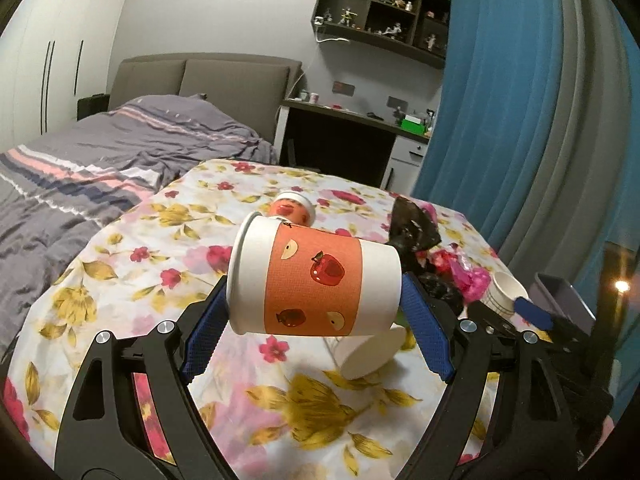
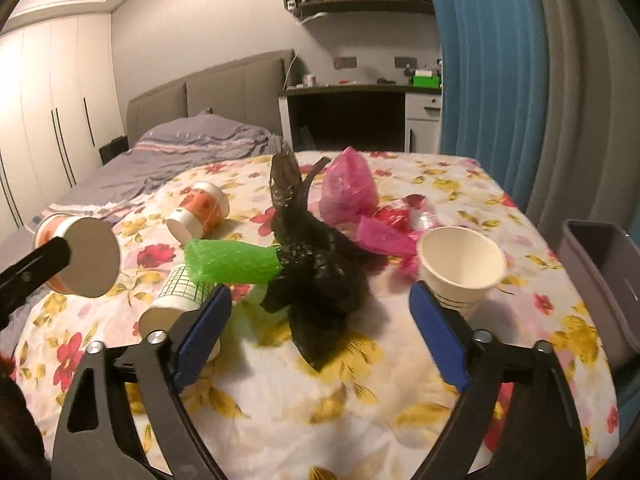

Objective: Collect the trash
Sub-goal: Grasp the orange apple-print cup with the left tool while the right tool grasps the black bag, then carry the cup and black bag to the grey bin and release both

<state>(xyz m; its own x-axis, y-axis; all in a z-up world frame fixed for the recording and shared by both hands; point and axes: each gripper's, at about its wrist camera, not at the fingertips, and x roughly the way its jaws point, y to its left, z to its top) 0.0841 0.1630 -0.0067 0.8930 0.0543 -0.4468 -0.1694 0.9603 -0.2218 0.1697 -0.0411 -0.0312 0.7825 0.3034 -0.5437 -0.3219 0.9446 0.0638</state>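
Left to right across the flowered tablecloth (image 2: 360, 392):

Far left, raised off the cloth: orange-banded white paper cup with apple prints (image 1: 316, 284), lying sideways, pinched end to end between the blue pads of the left gripper (image 1: 316, 320), rim against one pad, base against the other. Same cup seen base-on at the left edge of the right wrist view (image 2: 86, 258).

Behind it, on the cloth: a second orange-and-white paper cup (image 2: 200, 210), tipped on its side.

Next, a white paper cup with a green grid print (image 2: 176, 300), on its side, just beside the right gripper's left pad.

Above that, a bright green textured roll (image 2: 232, 266), touching a crumpled black plastic bag (image 2: 316, 272).

Further back, crumpled pink plastic bags (image 2: 348, 188).

Right of centre, an upright white paper cup (image 2: 460, 268) with dark stripes, empty, near the right pad.

Right gripper (image 2: 320, 332): jaws spread wide, nothing pinched, black bag lying ahead between them.

Far right: a grey plastic bin (image 2: 600, 280) at the table edge.
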